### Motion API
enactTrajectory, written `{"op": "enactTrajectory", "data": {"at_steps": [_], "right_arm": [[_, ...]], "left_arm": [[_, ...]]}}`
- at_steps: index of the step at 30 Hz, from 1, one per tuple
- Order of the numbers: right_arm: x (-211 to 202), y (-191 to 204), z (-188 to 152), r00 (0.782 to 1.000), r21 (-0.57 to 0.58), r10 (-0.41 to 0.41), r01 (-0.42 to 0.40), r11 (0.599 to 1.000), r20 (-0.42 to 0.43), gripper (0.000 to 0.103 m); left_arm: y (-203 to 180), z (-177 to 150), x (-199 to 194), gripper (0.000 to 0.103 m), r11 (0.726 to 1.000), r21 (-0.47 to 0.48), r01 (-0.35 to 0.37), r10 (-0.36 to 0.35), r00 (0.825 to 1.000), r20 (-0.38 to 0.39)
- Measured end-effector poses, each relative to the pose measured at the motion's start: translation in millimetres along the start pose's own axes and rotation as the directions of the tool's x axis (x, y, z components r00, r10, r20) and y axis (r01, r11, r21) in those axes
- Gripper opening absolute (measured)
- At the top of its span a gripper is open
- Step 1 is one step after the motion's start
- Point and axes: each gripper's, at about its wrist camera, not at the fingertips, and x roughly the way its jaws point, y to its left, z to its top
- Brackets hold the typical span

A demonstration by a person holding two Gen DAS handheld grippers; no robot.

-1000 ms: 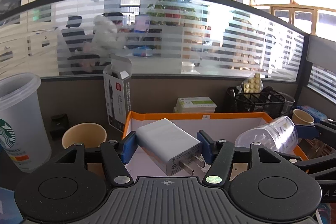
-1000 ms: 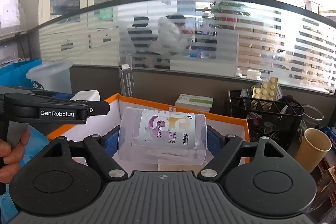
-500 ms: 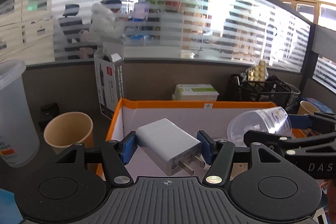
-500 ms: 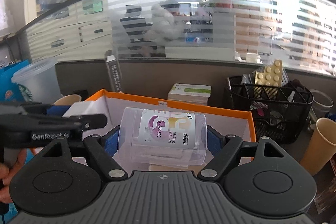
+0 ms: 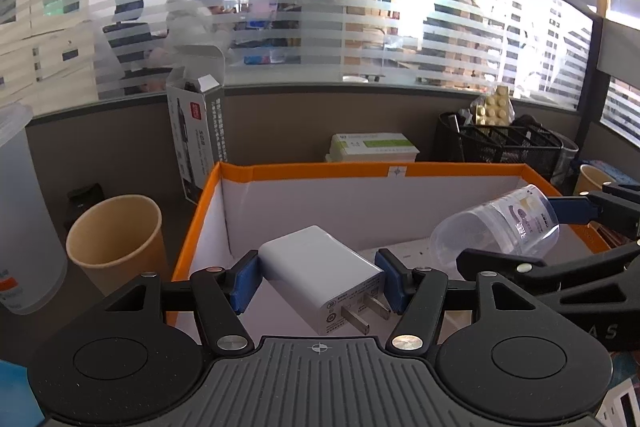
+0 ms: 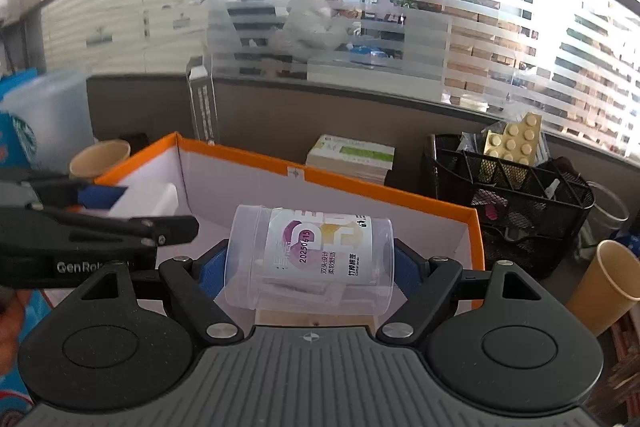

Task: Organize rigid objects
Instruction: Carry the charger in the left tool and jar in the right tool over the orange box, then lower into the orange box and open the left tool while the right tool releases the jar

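At the far left, a frosted plastic cup and a paper cup are standing on the desk outside the box, apparently not part of this step. Next comes the orange-rimmed box, which looks like the collecting place for the loose items. The left gripper is clamping a white charger between its blue pads, prongs pointing back toward the camera, and is holding it above the left part of the box floor, probably so it can be lowered in without catching the wall. Further right, the right gripper is squeezing a clear plastic jar by its two ends, so the jar is lying sideways with its label facing up; in the left view the jar is hanging over the right half of the box. Gripping it end to end is likely keeping the round body from rolling out. Beyond the box, a stack of green boxes, a mesh basket and another paper cup are sitting on the desk.

Compared with a second ago, both grippers are sitting further forward and lower over the box: its far wall is looming larger, more of the floor is showing, and both loads are still being held tight.
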Motion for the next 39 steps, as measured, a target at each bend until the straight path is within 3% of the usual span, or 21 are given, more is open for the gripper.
{"op": "enactTrajectory", "data": {"at_steps": [10,22,39], "right_arm": [[2.9,1.2,-5.2,0.998,-0.047,-0.01,0.007,0.999,-0.06,0.079],[6.8,1.1,-9.1,0.988,-0.057,0.041,-0.05,0.997,-0.152,0.079],[10.1,-2.7,-10.0,0.981,-0.023,0.046,-0.051,0.998,-0.186,0.079]], "left_arm": [[-8.1,-2.6,4.1,0.061,0.999,0.05,-0.007,0.009,0.999,-0.031],[-16.1,-7.2,13.3,0.061,0.995,0.094,-0.012,0.019,0.997,-0.073],[-20.7,-8.4,12.6,0.061,0.992,0.122,-0.022,0.031,0.997,-0.069]]}}
